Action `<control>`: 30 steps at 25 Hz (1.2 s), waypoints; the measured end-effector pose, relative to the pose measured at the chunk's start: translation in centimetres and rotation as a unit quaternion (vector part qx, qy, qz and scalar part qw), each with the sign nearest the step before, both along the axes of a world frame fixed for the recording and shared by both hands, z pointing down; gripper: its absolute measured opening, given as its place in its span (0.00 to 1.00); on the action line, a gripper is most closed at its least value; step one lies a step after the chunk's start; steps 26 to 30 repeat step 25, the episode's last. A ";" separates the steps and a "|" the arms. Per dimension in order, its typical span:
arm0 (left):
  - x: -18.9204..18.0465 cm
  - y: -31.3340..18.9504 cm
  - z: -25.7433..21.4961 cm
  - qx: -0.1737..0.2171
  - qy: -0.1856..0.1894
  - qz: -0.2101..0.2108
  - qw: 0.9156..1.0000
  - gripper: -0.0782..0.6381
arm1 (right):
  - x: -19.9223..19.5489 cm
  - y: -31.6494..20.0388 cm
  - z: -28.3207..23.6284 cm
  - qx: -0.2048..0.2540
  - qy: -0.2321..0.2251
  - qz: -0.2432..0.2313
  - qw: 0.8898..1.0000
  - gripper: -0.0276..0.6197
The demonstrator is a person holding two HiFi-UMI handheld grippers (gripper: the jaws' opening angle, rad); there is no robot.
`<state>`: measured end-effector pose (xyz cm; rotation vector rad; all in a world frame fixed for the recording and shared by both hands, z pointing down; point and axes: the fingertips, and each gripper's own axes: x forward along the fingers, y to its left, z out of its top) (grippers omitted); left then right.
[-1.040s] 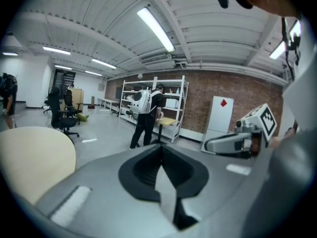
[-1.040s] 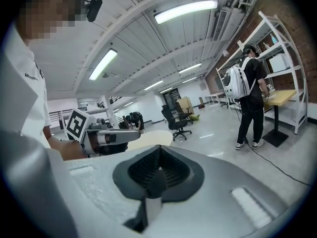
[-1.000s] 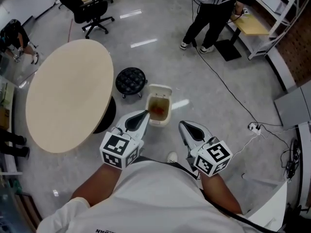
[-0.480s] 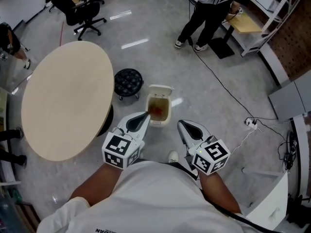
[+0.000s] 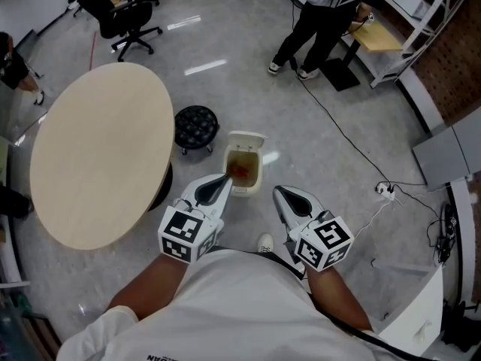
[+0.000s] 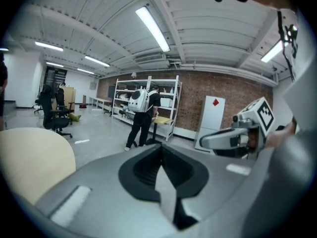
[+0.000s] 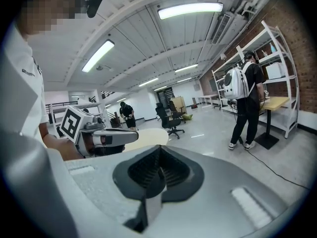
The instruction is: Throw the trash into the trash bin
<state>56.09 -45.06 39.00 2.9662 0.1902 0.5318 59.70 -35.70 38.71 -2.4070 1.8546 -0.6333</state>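
Round table [image 5: 98, 153], black stool [image 5: 195, 125]

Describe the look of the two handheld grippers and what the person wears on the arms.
The left gripper and right gripper are alike: smooth grey shells tapering to a point, with black ribbed hollows inside the jaws. Each carries a white cube with black square markers at its rear. The person wears a white short-sleeved shirt.

Bright, even light from ceiling tube lamps [image 6: 153, 29], glare streaks [image 5: 207, 68] on glossy floor [image 5: 248, 96], fisheye-warped dark-cornered gripper views, foreground soft.
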 end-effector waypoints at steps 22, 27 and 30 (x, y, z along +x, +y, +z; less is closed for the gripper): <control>-0.1 0.0 -0.4 0.014 0.006 0.001 1.000 0.12 | 0.0 -0.7 -0.2 -0.008 0.009 -0.021 1.000 0.05; -0.4 -0.2 -0.4 0.014 0.007 -0.001 1.000 0.12 | -0.2 -0.8 -0.2 -0.007 0.010 -0.022 1.000 0.05; -0.4 -0.2 -0.4 0.014 0.007 -0.001 1.000 0.12 | -0.2 -0.8 -0.2 -0.007 0.010 -0.022 1.000 0.05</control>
